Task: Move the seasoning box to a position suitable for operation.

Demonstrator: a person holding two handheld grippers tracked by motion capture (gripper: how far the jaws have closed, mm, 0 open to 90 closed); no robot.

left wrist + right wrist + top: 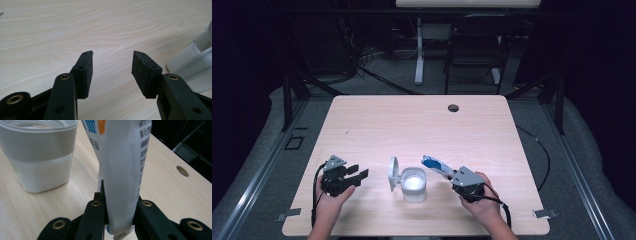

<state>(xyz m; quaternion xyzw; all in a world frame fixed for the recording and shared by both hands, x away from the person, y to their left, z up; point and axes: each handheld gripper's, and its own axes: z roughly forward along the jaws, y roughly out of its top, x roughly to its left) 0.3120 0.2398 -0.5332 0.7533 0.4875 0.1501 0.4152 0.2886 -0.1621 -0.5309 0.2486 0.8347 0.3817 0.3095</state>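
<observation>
1. Right gripper view: the right gripper (120,206) is clamped on a white packet with blue and orange print (123,170); both black jaws press its lower end and the packet rises upright between them.
2. High view: the right gripper (451,176) sits at about 5 o'clock on the table (412,125), held in the person's right hand (479,200). The packet (435,165) juts from it toward 10 o'clock, its tip just beside the container's rim.
3. Left gripper view: the left gripper (112,67) stands with jaws apart, bare wood between the pads, nothing held.
4. High view: the left gripper (357,175) lies at about 7 o'clock on the table, pointing toward 3 o'clock, in the left hand (329,202).
5. A white, square-sided container (413,185) stands between the grippers at 6 o'clock, open on top, pale contents inside. Its round lid (392,173) stands up at its 9 o'clock side.
6. A dark round hole (453,107) marks the table at 1 o'clock.
</observation>
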